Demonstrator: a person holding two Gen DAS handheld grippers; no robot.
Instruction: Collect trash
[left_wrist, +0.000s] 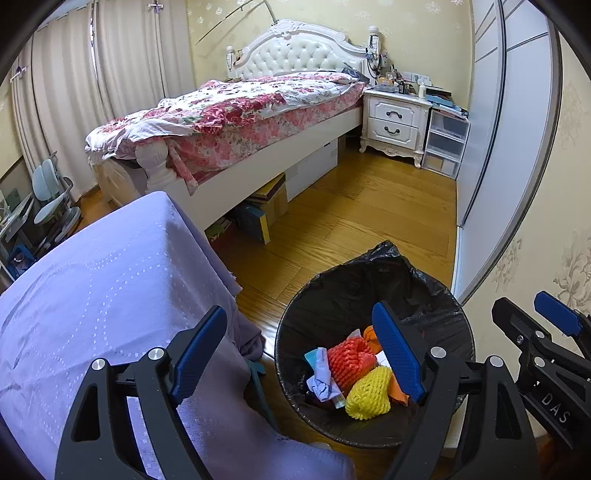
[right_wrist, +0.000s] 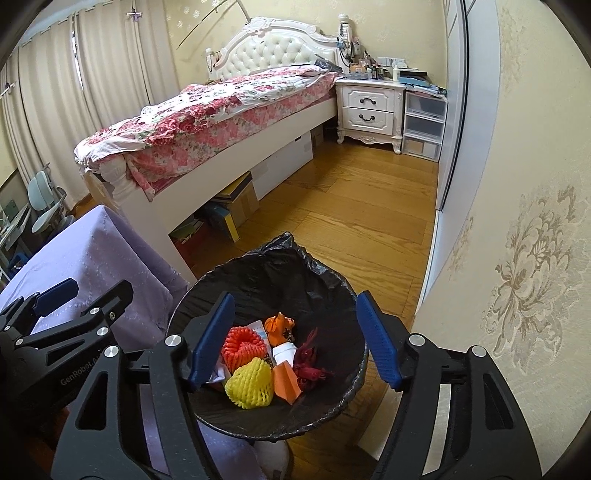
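Note:
A round bin with a black liner stands on the wood floor beside a table under a lilac cloth. Inside lie a yellow foam net, an orange-red foam net, crumpled pale paper, an orange wrapper and a dark red scrap. My left gripper is open, straddling the bin's left rim and the table corner, holding nothing. Above the bin's mouth my right gripper is open and empty.
A bed with a floral quilt runs along the far left, with boxes stored under it. A white nightstand, plastic drawers and a sliding wardrobe door line the right. A patterned wall is close beside the bin.

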